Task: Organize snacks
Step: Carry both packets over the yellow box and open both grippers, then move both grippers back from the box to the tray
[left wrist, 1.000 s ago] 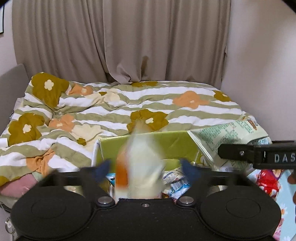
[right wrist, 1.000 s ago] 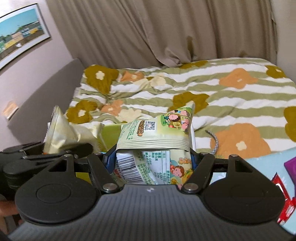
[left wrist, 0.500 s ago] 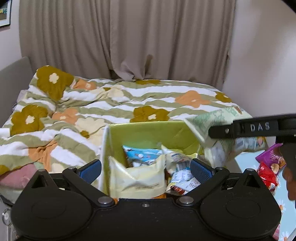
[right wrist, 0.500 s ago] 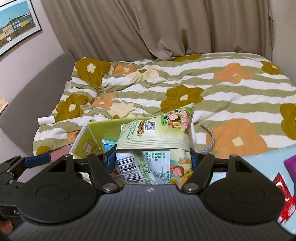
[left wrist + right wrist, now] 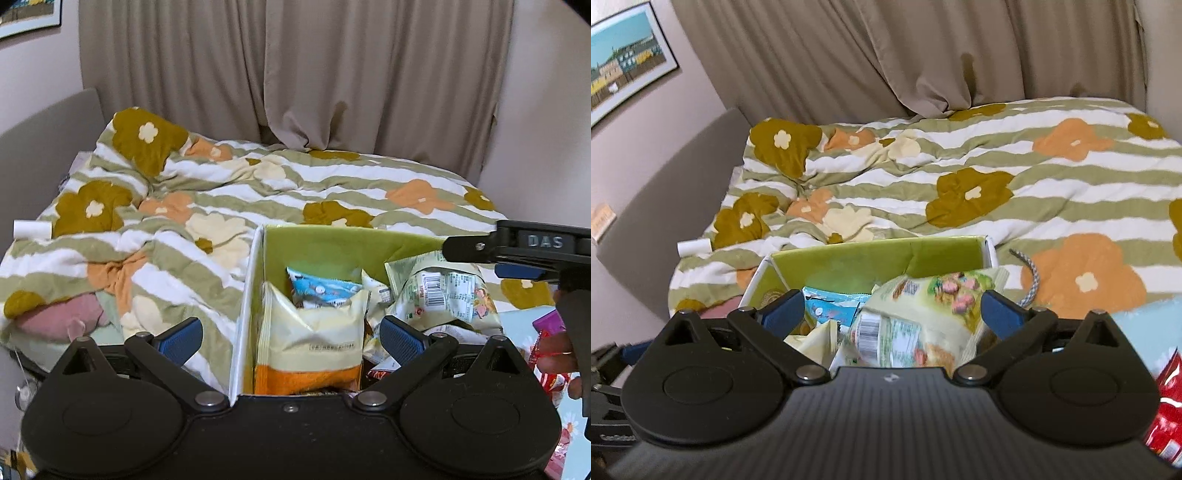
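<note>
A green-lined cardboard box (image 5: 332,245) stands on the bed and holds several snack packs. A cream and orange bag (image 5: 310,347) stands upright at its near left, with a blue pack (image 5: 325,290) behind it. My left gripper (image 5: 291,338) is open and empty just above the cream bag. My right gripper (image 5: 892,310) is open over the box (image 5: 871,260); the pale green bag (image 5: 923,314) lies blurred between its jaws, loose, resting on the box contents. The green bag also shows in the left wrist view (image 5: 443,295), under the right gripper's finger (image 5: 517,271).
The floral striped duvet (image 5: 258,192) covers the bed around the box. Red and purple snack packs (image 5: 550,354) lie on a light blue mat at the right, also in the right wrist view (image 5: 1167,398). A grey braided cord (image 5: 1030,275) lies right of the box.
My left gripper let the cream and orange bag go into the box and opened. My right gripper moved over the box and opened, and the green bag dropped from it.
</note>
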Available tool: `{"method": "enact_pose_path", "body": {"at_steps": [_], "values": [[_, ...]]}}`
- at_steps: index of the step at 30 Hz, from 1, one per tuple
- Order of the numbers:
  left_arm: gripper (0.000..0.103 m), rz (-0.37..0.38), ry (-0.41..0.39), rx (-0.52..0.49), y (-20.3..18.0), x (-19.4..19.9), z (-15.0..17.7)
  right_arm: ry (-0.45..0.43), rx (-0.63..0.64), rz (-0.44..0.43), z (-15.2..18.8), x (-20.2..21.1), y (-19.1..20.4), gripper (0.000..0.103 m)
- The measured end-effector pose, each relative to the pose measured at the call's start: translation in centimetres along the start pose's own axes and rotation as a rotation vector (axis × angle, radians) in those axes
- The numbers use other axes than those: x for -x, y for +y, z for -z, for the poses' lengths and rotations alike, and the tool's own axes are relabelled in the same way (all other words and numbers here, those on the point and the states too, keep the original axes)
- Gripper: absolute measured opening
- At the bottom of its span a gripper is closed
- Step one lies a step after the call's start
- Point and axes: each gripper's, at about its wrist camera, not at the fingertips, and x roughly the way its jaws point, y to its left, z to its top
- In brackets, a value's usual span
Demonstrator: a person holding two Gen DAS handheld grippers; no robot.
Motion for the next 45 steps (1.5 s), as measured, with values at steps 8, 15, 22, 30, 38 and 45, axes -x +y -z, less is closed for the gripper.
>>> {"method": "enact_pose_path", "body": {"at_steps": [8, 15, 22, 30, 38, 45], "values": [[0.103, 0.0, -0.03, 0.009, -0.5, 1.6, 0.0, -0.031, 0.013, -0.025, 0.2, 2.5, 0.2, 0.103], [0.103, -0.001, -0.094, 0.009, -1.1, 4.4, -0.1, -0.056, 0.021, -0.06, 0.7, 5.7, 0.6, 0.103], [0.103, 0.056, -0.148, -0.008, -2.2, 7.2, -0.1, -0.11, 0.047, -0.022, 1.5, 10.2, 1.0, 0.103], [0.103, 0.158, -0.19, -0.067, -5.7, 9.4, 0.4, -0.207, 0.014, 0.103, 3.5, 17.0, -1.0, 0.103], [0.103, 0.206, -0.186, -0.125, -11.3, 10.2, 1.6, -0.259, 0.023, 0.232, 5.2, 21.9, -5.5, 0.103], [0.103, 0.227, -0.149, -0.149, -18.6, 9.0, 2.8, -0.233, 0.036, 0.24, 6.1, 22.9, -11.8, 0.103]]}}
